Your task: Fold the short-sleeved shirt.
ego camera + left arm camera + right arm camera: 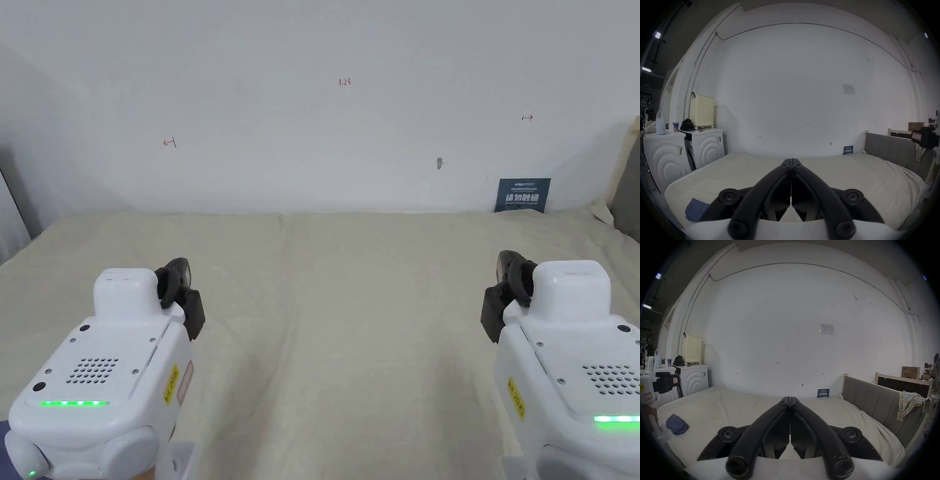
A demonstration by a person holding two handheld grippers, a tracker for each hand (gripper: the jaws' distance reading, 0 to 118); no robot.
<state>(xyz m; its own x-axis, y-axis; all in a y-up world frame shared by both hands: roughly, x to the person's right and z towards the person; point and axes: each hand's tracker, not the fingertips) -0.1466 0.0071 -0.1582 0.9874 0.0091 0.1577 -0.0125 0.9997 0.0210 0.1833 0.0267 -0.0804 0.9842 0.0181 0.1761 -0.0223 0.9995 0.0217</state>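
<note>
Both grippers are held level above the bed (350, 325), well apart from one another, and nothing is carried in either. The left gripper (791, 160) is seen in its own view with the jaws pressed together, tip against tip, with no cloth between them. The right gripper (790, 397) is seen in the same condition in its own view: jaws closed on each other and empty. A crumpled blue garment (677, 424), judged to be the short-sleeved shirt, lies in a small heap on the cream sheet near the left front corner of the bed, below and beside the left gripper; the same heap (696, 211) is partly hidden by that gripper's body in the left gripper view. A checked cloth (909, 404) is draped over the grey headboard (875, 395) on the right and is not judged to be part of the task. The step in hand is judged to be the start: the shirt is not yet picked up or spread, and no fold is made. For the next move, the jaws are to be opened, the grippers are to be brought down and to the left toward the heap, and the shirt is to be gripped at two separate points so that it can be lifted and laid flat on the open middle of the bed.
</note>
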